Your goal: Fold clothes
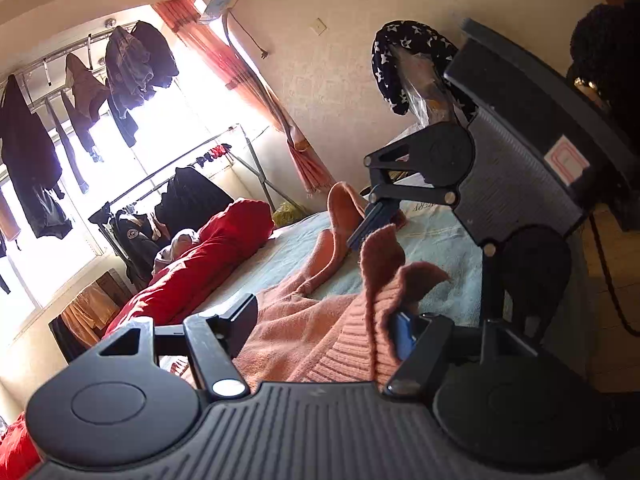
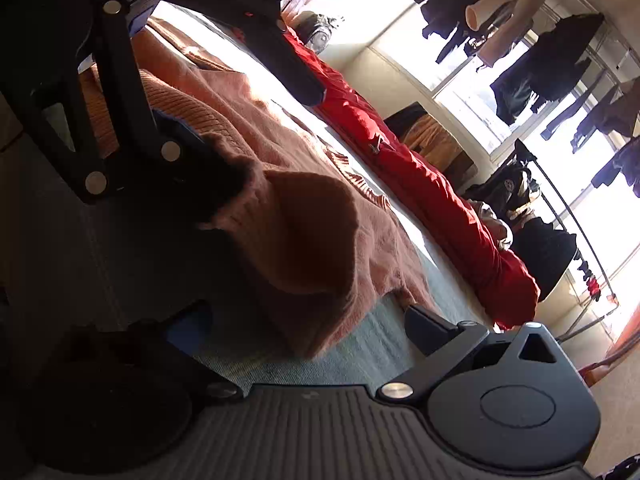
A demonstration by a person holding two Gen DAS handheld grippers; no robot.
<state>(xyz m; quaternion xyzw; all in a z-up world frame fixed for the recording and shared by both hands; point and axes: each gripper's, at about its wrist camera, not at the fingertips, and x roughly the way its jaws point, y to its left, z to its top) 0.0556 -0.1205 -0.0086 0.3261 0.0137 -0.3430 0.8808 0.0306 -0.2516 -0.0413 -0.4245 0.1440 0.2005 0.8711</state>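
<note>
With the salmon knit sweater (image 1: 280,332) lying on the bed's pale blue sheet (image 1: 440,248) and its ribbed hem bunched against the wide-open left gripper (image 1: 322,326) and right gripper (image 2: 310,324), any grasp there looked best made squarely on matching hem corners, edge kept taut.

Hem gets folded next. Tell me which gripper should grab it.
Left, likely: the sweater's ribbed hem lies inside the open left gripper, against one finger; the open right gripper faces a raised, floppy fold.
</note>
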